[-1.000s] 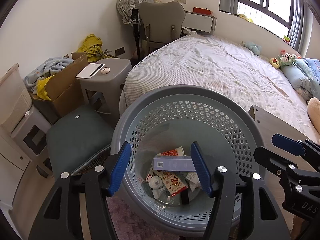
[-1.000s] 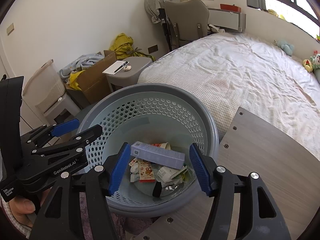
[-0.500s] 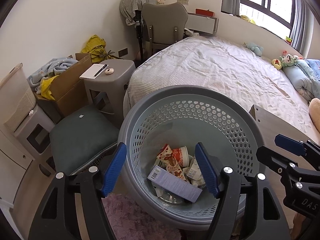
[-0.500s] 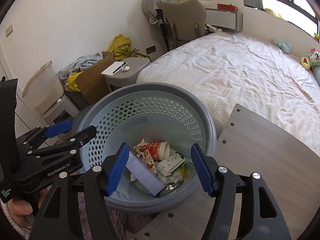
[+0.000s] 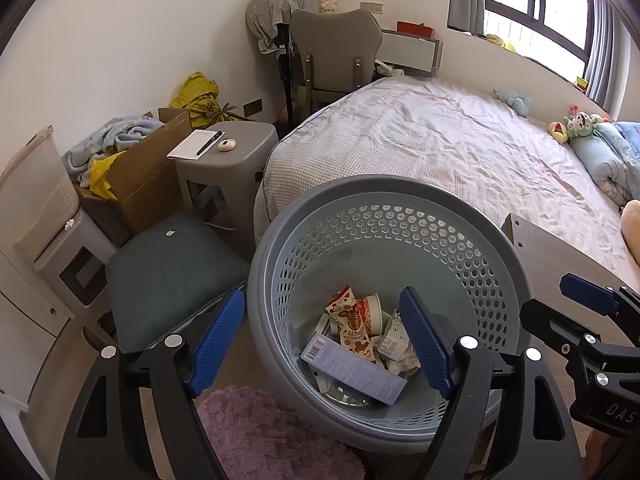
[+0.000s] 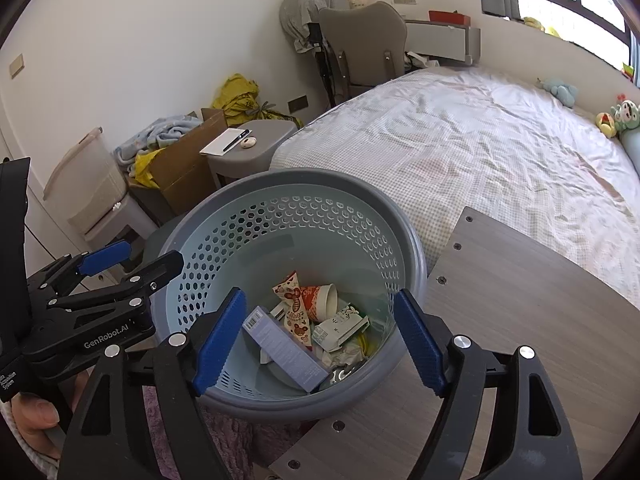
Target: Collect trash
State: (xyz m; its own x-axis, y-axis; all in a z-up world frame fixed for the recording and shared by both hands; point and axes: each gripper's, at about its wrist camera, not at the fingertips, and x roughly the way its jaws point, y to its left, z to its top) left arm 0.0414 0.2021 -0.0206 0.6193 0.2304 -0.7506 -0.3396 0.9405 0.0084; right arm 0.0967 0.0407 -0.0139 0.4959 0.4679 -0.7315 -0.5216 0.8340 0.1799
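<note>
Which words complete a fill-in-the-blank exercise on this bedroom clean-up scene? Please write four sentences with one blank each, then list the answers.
1. The purple box lies inside the perforated ____.
2. On the grey stool, a pen rests on a white ____.
3. The basket stands beside a wooden ____.
4. Nothing is held between the pads of either ____.

Missing words: basket; notepad; table; claw

A home bedroom: a wide bed with rumpled checked sheets fills the right of the frame, stuffed toys lie at its far right edge, and a curtained window sits upper right.
</note>
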